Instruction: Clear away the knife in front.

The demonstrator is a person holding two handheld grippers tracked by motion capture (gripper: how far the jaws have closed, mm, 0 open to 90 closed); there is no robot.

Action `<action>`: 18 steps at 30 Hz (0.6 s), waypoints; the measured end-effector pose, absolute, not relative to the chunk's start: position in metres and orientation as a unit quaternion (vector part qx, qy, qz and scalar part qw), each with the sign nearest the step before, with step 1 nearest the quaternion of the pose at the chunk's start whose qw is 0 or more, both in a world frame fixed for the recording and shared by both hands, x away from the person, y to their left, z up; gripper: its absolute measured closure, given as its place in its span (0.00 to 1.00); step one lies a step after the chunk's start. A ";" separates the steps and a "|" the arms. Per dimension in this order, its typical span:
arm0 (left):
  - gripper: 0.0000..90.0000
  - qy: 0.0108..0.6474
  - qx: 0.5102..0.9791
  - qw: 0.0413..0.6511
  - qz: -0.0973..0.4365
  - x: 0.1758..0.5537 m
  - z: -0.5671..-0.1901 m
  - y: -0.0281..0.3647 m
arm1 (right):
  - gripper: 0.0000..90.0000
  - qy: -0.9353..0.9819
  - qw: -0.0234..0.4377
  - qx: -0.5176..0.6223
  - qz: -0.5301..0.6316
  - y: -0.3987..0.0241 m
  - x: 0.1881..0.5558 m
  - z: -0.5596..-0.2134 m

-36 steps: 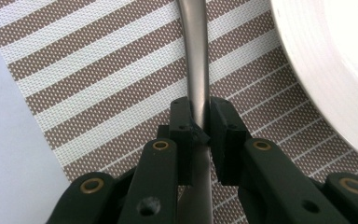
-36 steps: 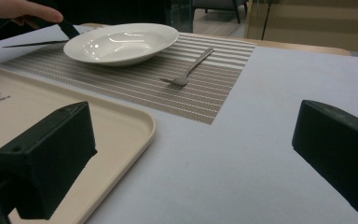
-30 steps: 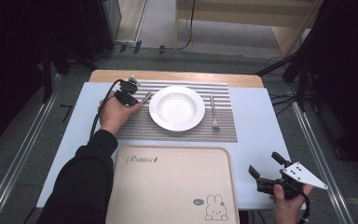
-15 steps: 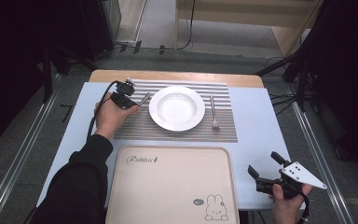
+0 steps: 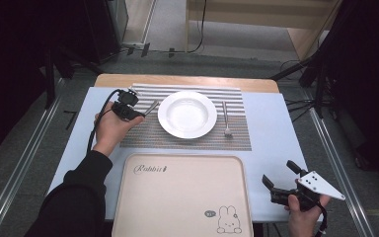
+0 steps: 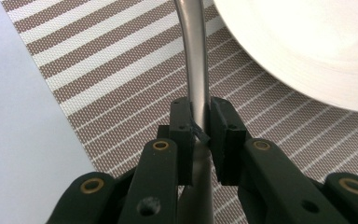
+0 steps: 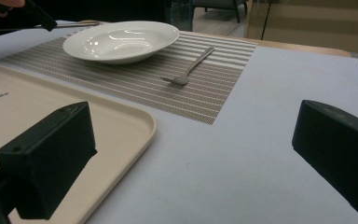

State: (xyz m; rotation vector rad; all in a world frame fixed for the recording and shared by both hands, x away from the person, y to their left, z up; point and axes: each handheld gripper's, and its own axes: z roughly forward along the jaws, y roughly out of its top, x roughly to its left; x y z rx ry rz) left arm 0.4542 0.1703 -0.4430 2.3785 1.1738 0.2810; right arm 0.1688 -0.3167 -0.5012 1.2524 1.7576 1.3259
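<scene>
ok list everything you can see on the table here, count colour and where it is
plate: 1, white, centre of the placemat
placemat: 1, brown and white stripes, far half of the table under the plate
fork: 1, silver, on the placemat right of the plate
metal utensil handle: 1, silver, left of the plate, clamped in the left gripper; its head cannot be made out
tray: 1, beige with a rabbit print, near edge of the table
table cover: 1, pale blue, under everything
left gripper: 1, black, at the placemat's left edge, jaws shut on the handle
right gripper: 1, black with a grey plate, near right corner beside the tray, jaws open
</scene>
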 end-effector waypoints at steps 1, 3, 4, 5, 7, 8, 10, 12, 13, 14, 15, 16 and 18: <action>0.89 0.427 0.866 0.241 0.103 0.452 -0.442 0.171 | 0.00 0.662 0.300 0.472 0.499 -0.317 0.169 -0.501; 0.89 0.423 0.866 0.245 0.104 0.447 -0.441 0.171 | 0.00 0.662 0.300 0.472 0.499 -0.316 0.169 -0.501; 0.89 0.423 0.865 0.248 0.104 0.444 -0.440 0.171 | 0.00 0.662 0.300 0.472 0.499 -0.316 0.169 -0.501; 0.89 0.419 0.867 0.248 0.104 0.441 -0.440 0.171 | 0.00 0.663 0.299 0.472 0.499 -0.316 0.169 -0.501; 0.89 0.417 0.867 0.253 0.104 0.437 -0.439 0.171 | 0.00 0.663 0.300 0.471 0.498 -0.316 0.169 -0.501; 0.89 0.414 0.868 0.254 0.104 0.435 -0.438 0.171 | 0.00 0.663 0.300 0.471 0.498 -0.316 0.169 -0.501; 0.89 0.413 0.867 0.259 0.102 0.429 -0.437 0.171 | 0.00 0.663 0.300 0.472 0.498 -0.316 0.169 -0.501; 0.89 0.411 0.868 0.260 0.103 0.427 -0.437 0.171 | 0.00 0.663 0.300 0.472 0.498 -0.316 0.169 -0.501; 0.89 0.411 0.867 0.263 0.104 0.424 -0.436 0.171 | 0.00 0.663 0.300 0.472 0.499 -0.316 0.169 -0.501; 0.89 0.407 0.868 0.266 0.103 0.420 -0.435 0.172 | 0.00 0.662 0.299 0.472 0.499 -0.316 0.169 -0.501; 0.89 0.407 0.868 0.266 0.103 0.420 -0.435 0.172 | 0.00 0.663 0.300 0.472 0.499 -0.316 0.169 -0.501; 0.89 0.406 0.868 0.267 0.103 0.418 -0.435 0.172 | 0.00 0.663 0.300 0.472 0.499 -0.316 0.169 -0.501; 0.89 0.402 0.869 0.269 0.103 0.413 -0.433 0.174 | 0.00 0.662 0.300 0.472 0.498 -0.316 0.169 -0.501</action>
